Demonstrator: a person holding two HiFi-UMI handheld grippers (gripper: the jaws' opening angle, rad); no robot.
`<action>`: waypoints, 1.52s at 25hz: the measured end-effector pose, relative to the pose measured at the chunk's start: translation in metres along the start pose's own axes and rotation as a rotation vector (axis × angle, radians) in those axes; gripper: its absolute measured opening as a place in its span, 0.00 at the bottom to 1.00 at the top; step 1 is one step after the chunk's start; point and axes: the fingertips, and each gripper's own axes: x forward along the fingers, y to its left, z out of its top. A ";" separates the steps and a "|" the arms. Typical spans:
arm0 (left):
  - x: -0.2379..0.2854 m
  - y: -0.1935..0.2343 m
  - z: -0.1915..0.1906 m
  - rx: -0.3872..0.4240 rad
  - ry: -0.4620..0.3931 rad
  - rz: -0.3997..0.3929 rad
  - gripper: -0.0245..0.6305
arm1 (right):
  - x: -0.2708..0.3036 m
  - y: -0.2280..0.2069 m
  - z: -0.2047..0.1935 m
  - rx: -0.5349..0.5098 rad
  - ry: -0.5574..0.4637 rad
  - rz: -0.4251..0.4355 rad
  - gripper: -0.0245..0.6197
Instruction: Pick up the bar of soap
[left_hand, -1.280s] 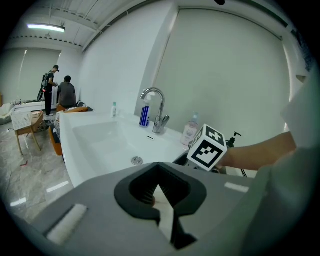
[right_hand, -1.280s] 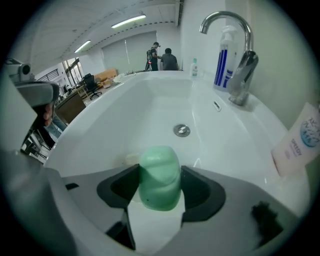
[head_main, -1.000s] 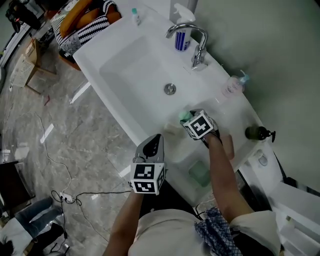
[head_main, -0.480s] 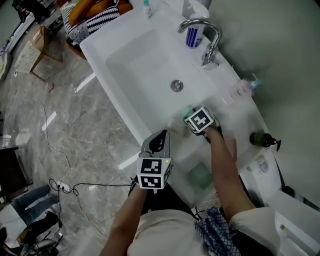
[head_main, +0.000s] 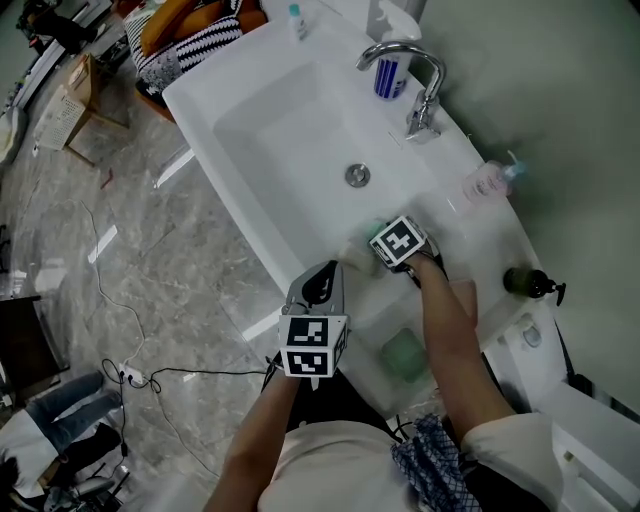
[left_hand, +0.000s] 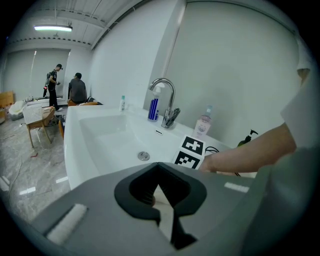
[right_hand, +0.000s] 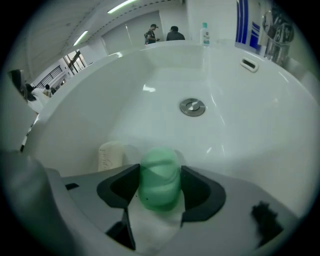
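Moved: your left gripper (head_main: 322, 275) slid nearer the sink's (head_main: 270, 140) front rim.
Its tongs: closed, empty.
Held by your right gripper (right_hand: 160, 191): green bar of soap (right_hand: 160, 175), inside the sink.

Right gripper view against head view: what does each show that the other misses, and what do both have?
Only the right gripper view: the right gripper's jaws clamped on the green bar of soap, with a pale bar lying in the basin beside it. Only the head view: the left gripper near the sink's front edge, a dark pump bottle, and the marble floor. Both: the white sink and its drain.
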 end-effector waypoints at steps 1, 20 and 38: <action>0.001 0.001 -0.001 0.001 0.003 0.007 0.05 | 0.000 -0.001 -0.001 0.009 -0.001 0.002 0.47; -0.014 0.004 0.000 -0.010 -0.011 0.018 0.05 | -0.012 -0.001 0.002 0.001 -0.025 -0.028 0.47; -0.048 -0.040 0.044 0.081 -0.119 -0.139 0.05 | -0.164 0.029 0.042 0.086 -0.387 -0.111 0.47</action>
